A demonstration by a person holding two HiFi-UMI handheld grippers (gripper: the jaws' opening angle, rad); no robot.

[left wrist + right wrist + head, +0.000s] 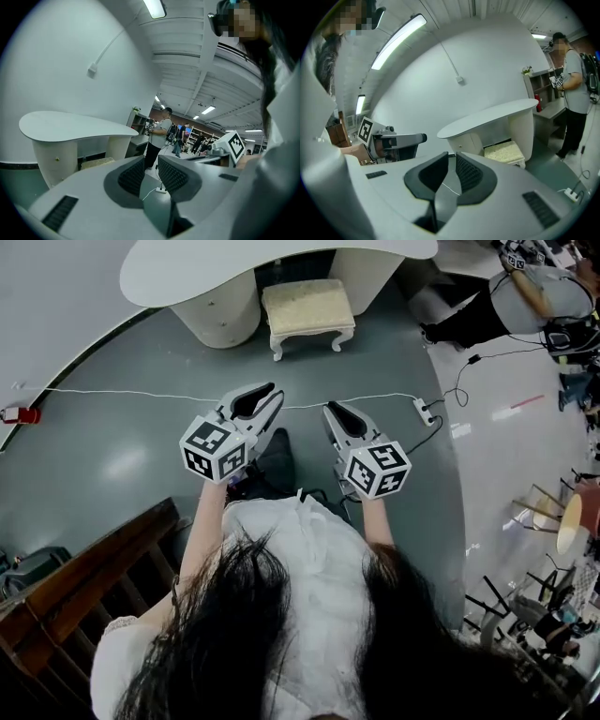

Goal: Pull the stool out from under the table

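The cream cushioned stool [307,310] with white legs stands on the grey floor, its back part tucked under the curved white table [187,273]. Both show in the left gripper view, stool [96,162] under table [70,126], and in the right gripper view, stool [504,152] under table [487,119]. My left gripper [270,392] and right gripper [331,410] are held side by side in the air well short of the stool, pointing toward it. The left gripper [151,161] and the right gripper [452,157] are each shut with nothing between the pads.
A white cable [141,393] runs across the floor between me and the stool to a power strip [424,410]. A red object [21,414] lies at far left. A dark wooden rail [84,568] stands at lower left. A person [574,93] stands right of the table.
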